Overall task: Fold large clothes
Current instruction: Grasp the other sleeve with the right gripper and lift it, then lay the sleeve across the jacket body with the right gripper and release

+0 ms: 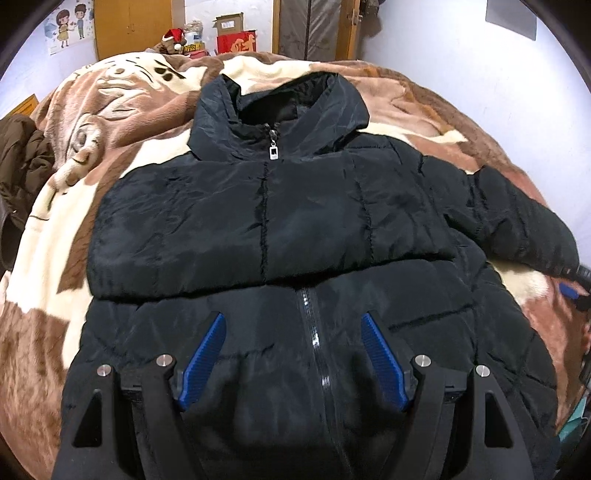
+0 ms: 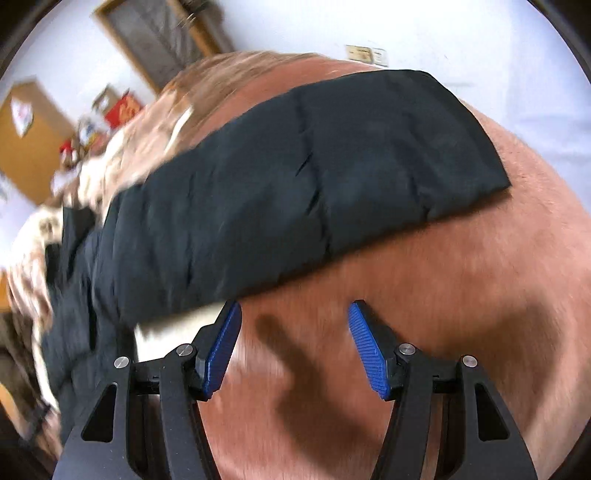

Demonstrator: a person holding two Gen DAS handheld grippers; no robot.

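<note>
Left gripper (image 1: 293, 325) hangs over the lower front of the black jacket (image 1: 295, 221), fingers spread wide with blue pads (image 1: 205, 360) either side of the zipper (image 1: 314, 332), nothing pinched between them. The jacket lies face up on a brown and cream blanket (image 1: 55, 240) covering the bed, zipped to the neck, hood (image 1: 280, 107) at the far end; its left sleeve is folded across the chest, while the other sleeve (image 1: 517, 221) stretches out to the right. Right gripper (image 2: 293, 317) is over bare blanket (image 2: 480, 295) just short of that outstretched sleeve (image 2: 314, 184), fingers apart and empty, one pad (image 2: 223, 347) close to the sleeve's edge; its view is motion-blurred. A dark brown garment (image 1: 22, 166) sits at the bed's left edge. Beyond the bed: a cardboard box (image 1: 229, 24), a red box (image 1: 236, 42) and a wooden door (image 1: 129, 26) against the wall.
</note>
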